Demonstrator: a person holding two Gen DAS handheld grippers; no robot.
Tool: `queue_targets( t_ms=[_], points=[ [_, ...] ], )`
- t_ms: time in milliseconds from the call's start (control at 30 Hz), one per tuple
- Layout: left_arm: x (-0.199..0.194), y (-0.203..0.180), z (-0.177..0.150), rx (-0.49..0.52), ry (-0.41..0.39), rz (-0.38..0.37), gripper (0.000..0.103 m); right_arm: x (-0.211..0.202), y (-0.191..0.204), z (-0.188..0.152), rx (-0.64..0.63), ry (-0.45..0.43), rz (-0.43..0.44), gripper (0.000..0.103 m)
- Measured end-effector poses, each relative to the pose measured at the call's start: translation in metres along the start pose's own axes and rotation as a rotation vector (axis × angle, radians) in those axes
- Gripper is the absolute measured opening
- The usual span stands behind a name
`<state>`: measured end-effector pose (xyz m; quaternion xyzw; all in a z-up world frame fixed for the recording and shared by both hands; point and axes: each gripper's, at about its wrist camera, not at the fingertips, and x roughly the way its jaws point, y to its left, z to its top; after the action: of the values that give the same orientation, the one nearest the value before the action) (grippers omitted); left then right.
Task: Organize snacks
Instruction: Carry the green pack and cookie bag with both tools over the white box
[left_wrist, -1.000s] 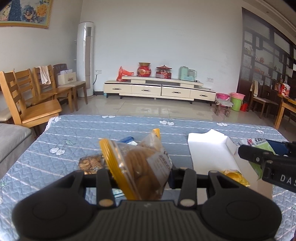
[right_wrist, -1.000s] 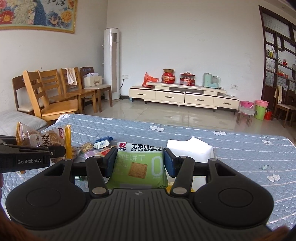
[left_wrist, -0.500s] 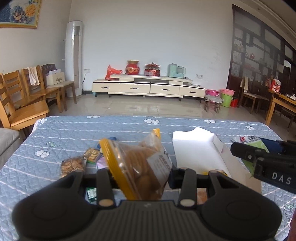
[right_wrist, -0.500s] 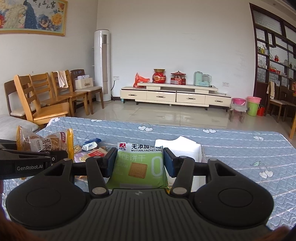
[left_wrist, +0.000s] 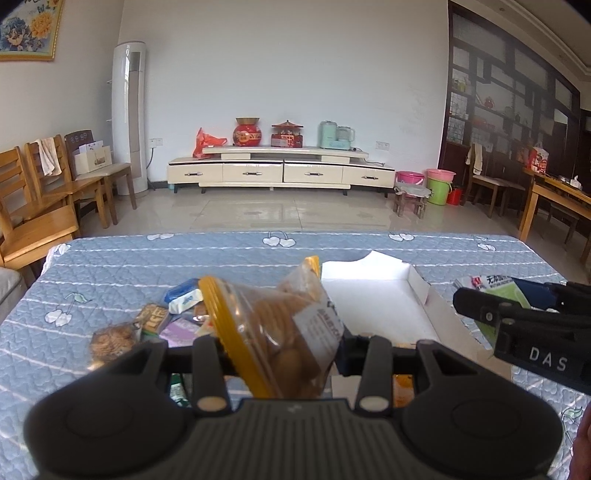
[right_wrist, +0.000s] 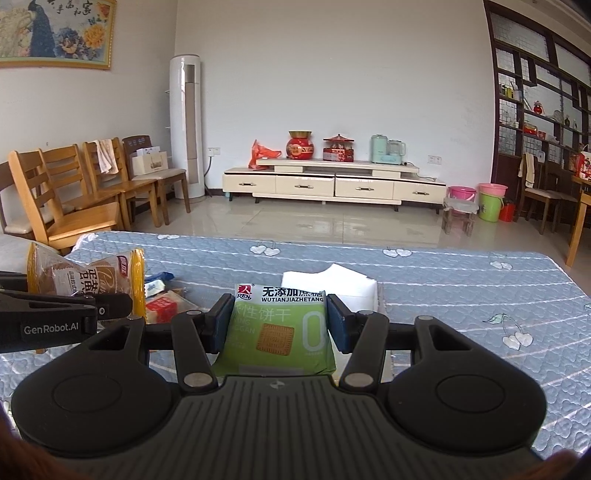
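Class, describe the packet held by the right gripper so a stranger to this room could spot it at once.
Start at the blue quilted table, in front of the white box. There the right gripper is clamped on a green biscuit packet. Unlike the clear, yellow-edged cookie bag in the left gripper, it is opaque green and pictures one square cracker.

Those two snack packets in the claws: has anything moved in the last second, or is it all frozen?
The left gripper has carried its clear cookie bag sideways toward the white box, so the loose snacks slid left in its view. Nothing was picked up or released. The right gripper stays clamped on the green biscuit packet, barely moving.
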<state>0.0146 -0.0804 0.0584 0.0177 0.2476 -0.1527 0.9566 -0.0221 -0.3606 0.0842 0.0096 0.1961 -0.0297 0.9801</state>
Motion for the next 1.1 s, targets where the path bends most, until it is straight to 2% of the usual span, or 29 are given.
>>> queue_targets(
  t_ms=[567, 1100],
  points=[
    [0.043, -0.028, 0.014, 0.02, 0.039, -0.058, 0.041, 0.043, -0.012, 0.005, 0.005, 0.043, -0.034, 0.065],
    [0.109, -0.053, 0.039, 0.052, 0.1, -0.1, 0.041, 0.104, -0.038, 0.018, 0.059, 0.12, -0.049, 0.065]
  ],
)
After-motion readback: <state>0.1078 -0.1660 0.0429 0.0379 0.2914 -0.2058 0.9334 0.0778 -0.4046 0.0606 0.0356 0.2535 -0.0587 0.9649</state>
